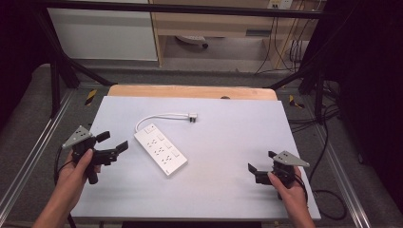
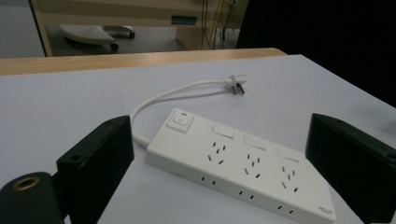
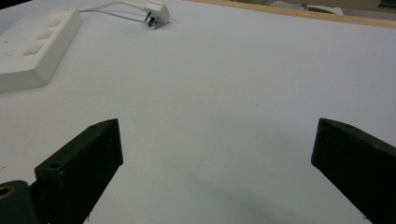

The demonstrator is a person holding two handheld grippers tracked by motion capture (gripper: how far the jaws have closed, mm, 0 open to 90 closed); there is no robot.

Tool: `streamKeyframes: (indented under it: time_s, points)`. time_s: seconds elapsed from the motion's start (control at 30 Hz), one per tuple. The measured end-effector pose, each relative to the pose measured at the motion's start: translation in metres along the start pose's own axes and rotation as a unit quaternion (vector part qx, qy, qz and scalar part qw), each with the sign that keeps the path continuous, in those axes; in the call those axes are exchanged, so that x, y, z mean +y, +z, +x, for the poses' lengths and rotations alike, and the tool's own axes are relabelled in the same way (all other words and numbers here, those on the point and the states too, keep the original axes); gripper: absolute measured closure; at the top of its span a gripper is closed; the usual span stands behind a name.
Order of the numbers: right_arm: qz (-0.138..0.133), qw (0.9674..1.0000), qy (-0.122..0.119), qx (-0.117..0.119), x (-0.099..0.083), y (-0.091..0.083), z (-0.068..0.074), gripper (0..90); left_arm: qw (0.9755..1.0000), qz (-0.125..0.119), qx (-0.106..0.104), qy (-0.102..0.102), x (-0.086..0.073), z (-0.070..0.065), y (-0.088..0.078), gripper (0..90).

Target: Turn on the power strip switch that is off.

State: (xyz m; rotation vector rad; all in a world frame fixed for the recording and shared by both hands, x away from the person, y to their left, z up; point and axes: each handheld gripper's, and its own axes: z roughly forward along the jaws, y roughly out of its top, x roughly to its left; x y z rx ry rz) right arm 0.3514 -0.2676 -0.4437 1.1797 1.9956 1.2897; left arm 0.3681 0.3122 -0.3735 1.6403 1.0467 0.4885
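Now the white power strip (image 1: 160,151) lies flat on the grey tabletop (image 1: 228,190), a little left of the middle, and it is turned diagonally, with its switch end pointing away from the person. Its short white cable (image 1: 159,116) makes a curve from that far end and stops at the plug (image 1: 192,117), which rests on the tabletop behind the strip.

The left claw (image 1: 113,140) is held above the left edge of the tabletop, just beside the strip but not touching it. Its jaws are spread wide; in the left gripper view the power strip (image 2: 243,165) lies between and beyond them, with the switch (image 2: 180,121) at its far end and three rows of sockets toward the near end.

The right claw (image 1: 260,166) is near the front right part of the tabletop, well apart from the strip. Its jaws are also spread wide and hold nothing. In the right gripper view, bare tabletop lies between them, and the strip's end (image 3: 35,51) and the plug (image 3: 157,11) appear far off at the upper left.
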Motion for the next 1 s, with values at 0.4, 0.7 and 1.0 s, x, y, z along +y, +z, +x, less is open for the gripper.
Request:
streamKeyframes:
  time_s: [0.4,0.7,1.0]
  points:
    - [0.001,1.0,0.0,-0.001,0.0,0.0,0.0,2.4,0.9998,-0.006,0.016,-0.012,-0.019,0.016,-0.02,8.5]
    - [0.002,1.0,0.0,-0.001,0.0,0.001,0.0,2.4,0.9996,-0.001,0.02,-0.018,-0.04,0.02,-0.026,9.8]
    - [0.024,0.9996,0.002,-0.015,-0.003,0.005,-0.002,2.3,0.9991,0.023,0.035,0.006,-0.062,0.006,-0.021,10.2]
